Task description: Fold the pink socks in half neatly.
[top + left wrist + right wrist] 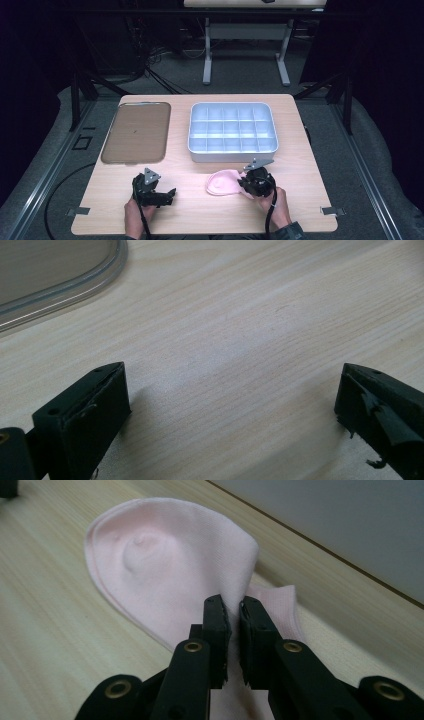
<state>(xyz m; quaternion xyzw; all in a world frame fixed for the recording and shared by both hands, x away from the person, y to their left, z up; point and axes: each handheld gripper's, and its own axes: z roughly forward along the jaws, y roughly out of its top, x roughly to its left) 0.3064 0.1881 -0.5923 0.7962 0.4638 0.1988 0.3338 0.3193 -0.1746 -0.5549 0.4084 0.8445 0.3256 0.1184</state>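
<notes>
From the high view, the pink sock (223, 183) lies on the table (190, 220) just in front of the compartment tray (232, 152), with the right gripper (248, 183) at its right end. In the left gripper view, the left gripper (232, 405) hangs over bare wood, jaws wide apart. In the right gripper view the jaws pinch a fold of the sock's fabric.

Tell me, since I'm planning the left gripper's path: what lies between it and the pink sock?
Bare wooden table, in the high view, between left gripper and pink sock.
</notes>
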